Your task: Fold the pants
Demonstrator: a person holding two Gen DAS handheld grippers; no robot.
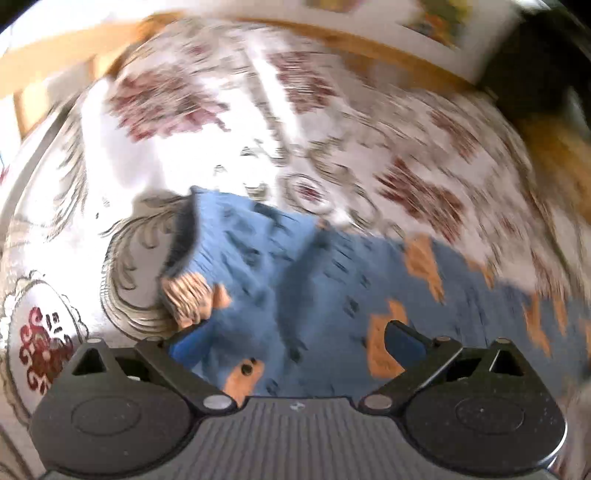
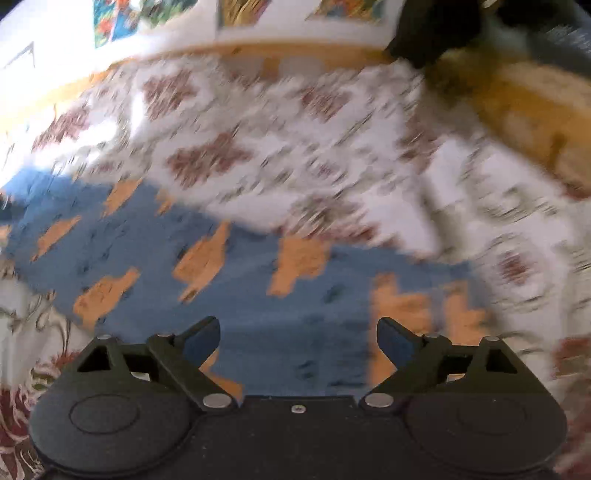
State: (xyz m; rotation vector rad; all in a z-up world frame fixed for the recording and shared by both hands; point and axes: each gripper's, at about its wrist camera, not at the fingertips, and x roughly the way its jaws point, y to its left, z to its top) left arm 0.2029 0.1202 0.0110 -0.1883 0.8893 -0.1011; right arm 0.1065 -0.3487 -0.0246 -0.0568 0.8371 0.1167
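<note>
Nearest in my left wrist view, the left gripper [image 1: 295, 343] has its 2 fingers spread wide apart, nothing clamped, with blue pads [image 1: 400, 341] showing above the cloth. Just beyond them lie the blue pants [image 1: 280, 266] with orange patches, spread on the flowered tablecloth [image 1: 177, 96]; a ribbed orange cuff [image 1: 188, 295] sits at their left end. In my right wrist view, the right gripper [image 2: 298, 338] also has its fingers apart and empty, over the pants [image 2: 258, 314], which run toward the cloth's left edge. Both views are motion-blurred. Farther off, the wooden table edge [image 2: 240, 50] borders the tablecloth [image 2: 332, 155], with colourful pictures [image 2: 122, 18] beyond.
</note>
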